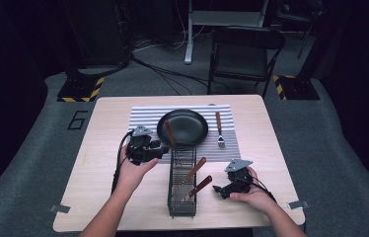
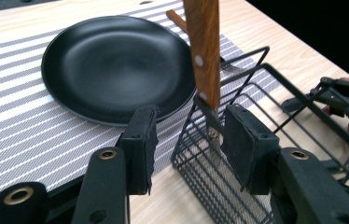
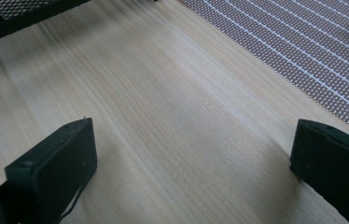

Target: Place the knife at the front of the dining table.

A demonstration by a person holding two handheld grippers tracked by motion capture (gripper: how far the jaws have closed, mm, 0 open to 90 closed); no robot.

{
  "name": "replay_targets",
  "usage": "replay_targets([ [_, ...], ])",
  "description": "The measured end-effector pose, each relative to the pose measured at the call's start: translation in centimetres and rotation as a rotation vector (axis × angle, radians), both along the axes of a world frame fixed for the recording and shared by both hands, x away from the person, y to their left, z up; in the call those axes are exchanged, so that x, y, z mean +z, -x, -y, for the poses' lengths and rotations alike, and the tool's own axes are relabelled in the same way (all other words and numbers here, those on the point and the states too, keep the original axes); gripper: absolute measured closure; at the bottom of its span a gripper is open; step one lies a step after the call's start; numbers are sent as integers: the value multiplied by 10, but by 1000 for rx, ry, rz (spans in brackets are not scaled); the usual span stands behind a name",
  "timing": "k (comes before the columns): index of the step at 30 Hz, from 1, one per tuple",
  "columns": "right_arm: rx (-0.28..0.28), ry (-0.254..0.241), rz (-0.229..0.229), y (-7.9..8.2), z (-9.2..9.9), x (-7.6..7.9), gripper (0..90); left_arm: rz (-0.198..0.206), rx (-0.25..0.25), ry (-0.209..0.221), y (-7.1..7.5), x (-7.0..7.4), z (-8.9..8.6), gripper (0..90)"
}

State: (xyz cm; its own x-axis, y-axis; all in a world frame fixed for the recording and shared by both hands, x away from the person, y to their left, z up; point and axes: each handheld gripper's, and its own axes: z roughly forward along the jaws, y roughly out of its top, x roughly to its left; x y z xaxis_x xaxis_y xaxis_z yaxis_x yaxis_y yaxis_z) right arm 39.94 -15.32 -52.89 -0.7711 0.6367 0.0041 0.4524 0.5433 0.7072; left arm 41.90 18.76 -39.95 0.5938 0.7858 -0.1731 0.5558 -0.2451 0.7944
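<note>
A black wire basket (image 1: 182,205) lies lengthwise on the table's near middle. Two wooden-handled utensils (image 1: 193,171) lean in it, and a third wooden handle (image 1: 169,133) (image 2: 204,56) stands up at its far end. My left gripper (image 1: 162,149) (image 2: 189,140) is at that far end, open. The handle rises just beyond the gap, close to the right-hand pad (image 2: 245,144), and is not pinched. My right gripper (image 1: 218,190) (image 3: 191,154) rests open over bare wood right of the basket (image 2: 261,88), with nothing between its jaws.
A black plate (image 1: 182,127) (image 2: 112,65) sits on a striped placemat (image 1: 143,118) (image 3: 303,42) at the table's far middle. A wooden-handled fork (image 1: 219,129) lies on the mat to the plate's right. A chair (image 1: 244,54) stands beyond the table.
</note>
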Motion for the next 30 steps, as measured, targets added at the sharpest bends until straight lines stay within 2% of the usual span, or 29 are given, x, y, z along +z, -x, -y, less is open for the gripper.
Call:
replay_targets([
  [11,0,0,0,0,0,0,0,20,-8,14,-7,-2,17,629],
  [17,1,0,0,0,0,0,0,18,22,25,-11,-3,20,652],
  [28,0,0,0,0,0,0,0,14,25,42,-15,-5,24,679],
  [30,0,0,0,0,0,0,0,28,24,39,-13,-4,25,724],
])
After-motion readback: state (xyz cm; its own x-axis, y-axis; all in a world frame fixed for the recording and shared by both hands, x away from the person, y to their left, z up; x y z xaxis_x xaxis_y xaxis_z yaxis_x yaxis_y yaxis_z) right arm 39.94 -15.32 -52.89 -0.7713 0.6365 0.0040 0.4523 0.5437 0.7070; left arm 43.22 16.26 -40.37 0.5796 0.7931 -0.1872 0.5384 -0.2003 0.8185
